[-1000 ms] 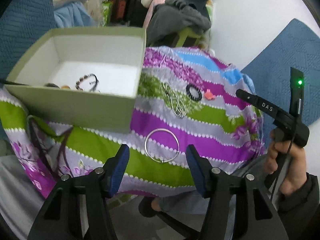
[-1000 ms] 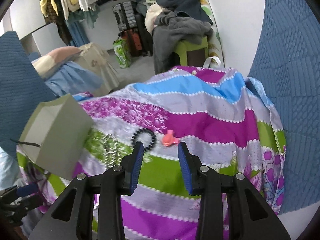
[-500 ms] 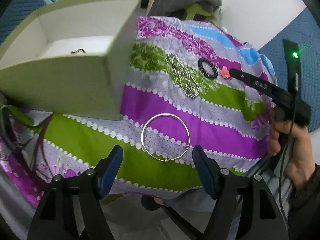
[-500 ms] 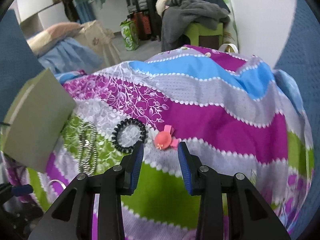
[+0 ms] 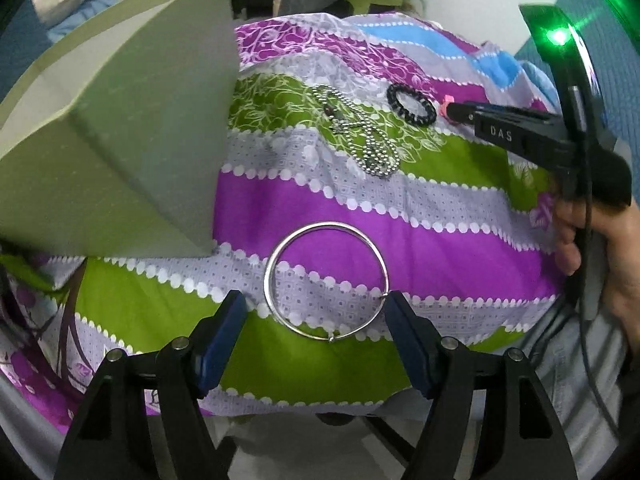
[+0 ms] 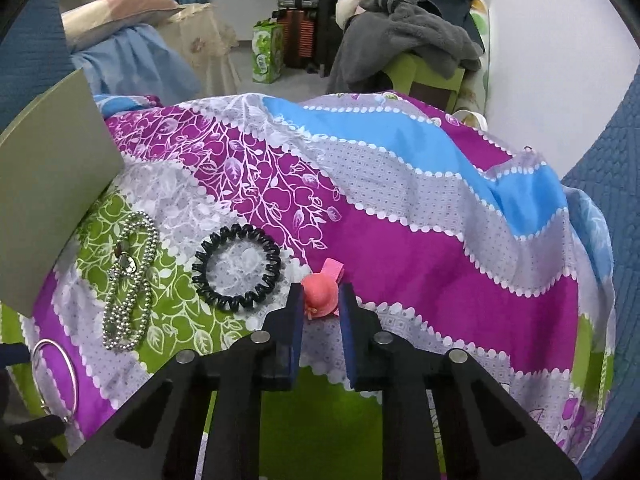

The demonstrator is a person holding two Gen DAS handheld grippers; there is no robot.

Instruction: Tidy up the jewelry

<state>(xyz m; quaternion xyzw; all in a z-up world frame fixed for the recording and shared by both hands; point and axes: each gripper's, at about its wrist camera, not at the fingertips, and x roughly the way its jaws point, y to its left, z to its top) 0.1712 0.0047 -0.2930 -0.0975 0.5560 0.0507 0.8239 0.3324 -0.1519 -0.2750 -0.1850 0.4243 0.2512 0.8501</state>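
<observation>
A silver bangle (image 5: 326,280) lies on the striped cloth (image 5: 400,208), its near edge between the tips of my open left gripper (image 5: 316,314). A beaded silver chain (image 5: 360,132) and a black coil hair tie (image 5: 411,103) lie farther back. My right gripper (image 6: 320,306) straddles a small pink hair clip (image 6: 320,294) on the cloth, its jaws still a little apart beside it. The chain (image 6: 128,276), the hair tie (image 6: 236,272) and the bangle (image 6: 56,376) lie to its left. The pale green box (image 5: 120,128) stands at the left; its inside is hidden.
The cloth (image 6: 400,240) drapes over a small raised surface and falls away at its edges. Behind stand a green stool with piled clothes (image 6: 408,40), luggage and a bed (image 6: 132,52). A blue quilted cushion (image 6: 612,140) is at the right by the white wall.
Both grippers moved forward and down. The left now has its tips around the bangle's near edge. The right closed in on the pink clip, now between its jaws.
</observation>
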